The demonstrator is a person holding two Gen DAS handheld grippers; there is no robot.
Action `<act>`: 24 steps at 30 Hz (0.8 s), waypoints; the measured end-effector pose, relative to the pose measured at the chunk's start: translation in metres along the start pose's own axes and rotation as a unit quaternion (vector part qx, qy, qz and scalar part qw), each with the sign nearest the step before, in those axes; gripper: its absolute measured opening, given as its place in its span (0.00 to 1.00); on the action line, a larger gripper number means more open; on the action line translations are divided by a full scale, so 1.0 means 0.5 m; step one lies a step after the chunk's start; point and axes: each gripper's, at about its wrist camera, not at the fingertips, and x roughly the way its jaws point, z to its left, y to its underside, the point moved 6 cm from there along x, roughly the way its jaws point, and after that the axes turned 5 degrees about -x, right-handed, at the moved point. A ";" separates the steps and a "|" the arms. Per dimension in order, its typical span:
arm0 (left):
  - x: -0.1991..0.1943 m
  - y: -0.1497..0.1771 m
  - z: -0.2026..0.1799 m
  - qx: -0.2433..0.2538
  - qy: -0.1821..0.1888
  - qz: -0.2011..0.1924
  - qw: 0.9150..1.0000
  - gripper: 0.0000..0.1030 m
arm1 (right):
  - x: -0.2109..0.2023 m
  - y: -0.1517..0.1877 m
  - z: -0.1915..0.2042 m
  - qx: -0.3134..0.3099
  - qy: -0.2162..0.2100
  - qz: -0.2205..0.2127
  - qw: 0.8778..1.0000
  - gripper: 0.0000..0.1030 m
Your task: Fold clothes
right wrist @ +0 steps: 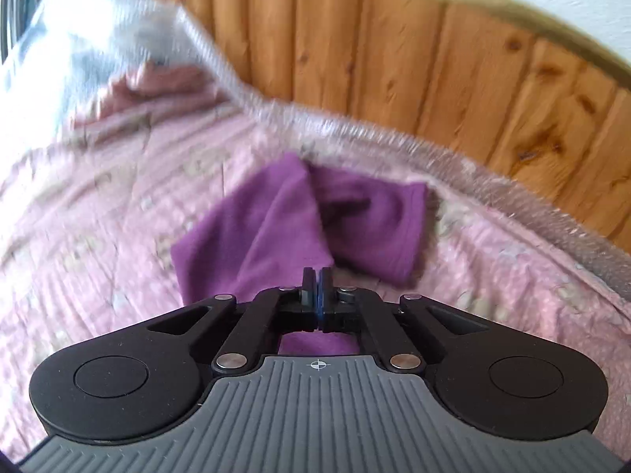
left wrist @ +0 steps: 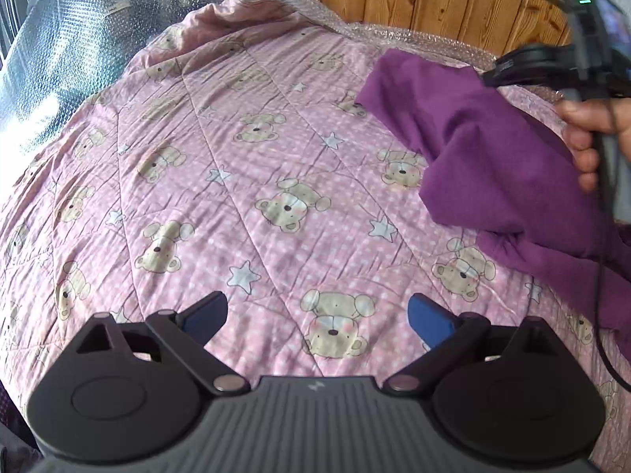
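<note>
The purple garment (right wrist: pixel 299 216) lies crumpled just ahead of the clenched, empty right gripper (right wrist: pixel 316 276); the left gripper (left wrist: pixel 315 311) gapes wide, well left of it.

No legible text, label or number on anything here.

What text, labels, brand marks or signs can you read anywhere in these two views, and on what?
No readable words or numbers in either view.
White label on the bubble-wrapped bundle: print too small to read.
Left gripper housing: small emblem, no letters.
Right gripper housing: crosshair mark, no letters.
Purple garment and quilt: no text, only bears and stars.
</note>
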 end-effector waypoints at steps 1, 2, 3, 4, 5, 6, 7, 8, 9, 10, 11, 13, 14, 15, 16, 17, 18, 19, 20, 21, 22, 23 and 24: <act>0.002 -0.011 -0.002 -0.001 0.004 -0.004 1.000 0.98 | -0.069 -0.013 -0.039 0.043 0.009 -0.040 0.998 0.00; 0.005 -0.022 -0.004 -0.003 0.008 -0.009 1.000 0.98 | -0.145 -0.005 -0.093 0.081 0.036 -0.071 0.994 0.00; 0.009 -0.034 -0.008 -0.005 0.013 -0.013 1.000 0.98 | -0.222 0.004 -0.148 0.118 0.063 -0.101 0.986 0.00; 0.017 -0.048 -0.017 -0.006 0.021 -0.014 1.000 0.98 | -0.300 0.015 -0.203 0.155 0.091 -0.131 0.975 0.00; 0.026 -0.061 -0.028 -0.006 0.029 -0.014 0.999 0.98 | -0.356 0.057 -0.264 0.182 0.133 -0.132 0.965 0.00; 0.036 -0.075 -0.042 -0.003 0.037 -0.015 0.999 0.98 | -0.412 0.103 -0.324 0.208 0.176 -0.132 0.953 0.00; 0.046 -0.088 -0.058 0.003 0.044 -0.015 0.999 0.98 | -0.445 0.161 -0.379 0.228 0.219 -0.113 0.942 0.00; 0.054 -0.101 -0.076 0.009 0.048 -0.016 0.999 0.98 | -0.463 0.218 -0.418 0.246 0.236 -0.085 0.936 0.00; 0.063 -0.114 -0.096 0.014 0.049 -0.016 0.999 0.98 | -0.480 0.275 -0.457 0.264 0.251 -0.057 0.929 0.00; 0.069 -0.125 -0.115 0.018 0.051 -0.017 0.998 0.98 | -0.482 0.303 -0.461 0.273 0.240 -0.039 0.931 0.05; 0.072 -0.134 -0.133 0.019 0.053 -0.018 0.998 0.98 | -0.484 0.329 -0.465 0.280 0.228 -0.021 0.932 0.07; 0.069 -0.141 -0.169 0.025 0.060 -0.022 0.998 0.98 | -0.466 0.320 -0.413 0.249 0.180 -0.019 0.951 0.29; 0.064 -0.139 -0.185 0.031 0.062 -0.023 0.997 0.98 | -0.441 0.296 -0.373 0.228 0.150 -0.026 0.962 0.62; 0.058 -0.133 -0.199 0.039 0.063 -0.023 0.997 0.98 | -0.416 0.272 -0.331 0.206 0.120 -0.033 0.971 0.73; 0.050 -0.125 -0.211 0.047 0.064 -0.023 0.997 0.98 | -0.388 0.242 -0.290 0.181 0.095 -0.043 0.978 0.83; 0.042 -0.112 -0.217 0.055 0.064 -0.021 0.996 0.98 | -0.349 0.210 -0.249 0.151 0.070 -0.045 0.985 0.83; 0.034 -0.099 -0.220 0.060 0.064 -0.018 0.996 0.98 | -0.310 0.178 -0.207 0.120 0.044 -0.047 0.991 0.83; 0.027 -0.083 -0.220 0.064 0.063 -0.015 0.996 0.98 | -0.266 0.150 -0.170 0.093 0.027 -0.043 0.994 0.84; 0.022 -0.065 -0.217 0.066 0.060 -0.009 0.996 0.99 | -0.222 0.122 -0.133 0.065 0.009 -0.038 0.997 0.84; 0.019 -0.046 -0.212 0.071 0.057 0.000 0.996 0.99 | -0.175 0.105 -0.110 0.041 0.004 -0.027 0.999 0.85; 0.017 -0.026 -0.207 0.075 0.054 0.008 0.996 0.99 | -0.127 0.089 -0.088 0.016 -0.001 -0.016 1.000 0.85; 0.015 -0.008 -0.202 0.078 0.048 0.014 0.996 0.99 | -0.080 0.073 -0.066 -0.008 -0.006 -0.005 1.000 0.84; 0.014 0.006 -0.195 0.079 0.042 0.018 0.996 0.99 | -0.038 0.074 -0.056 -0.021 -0.010 0.018 1.000 0.82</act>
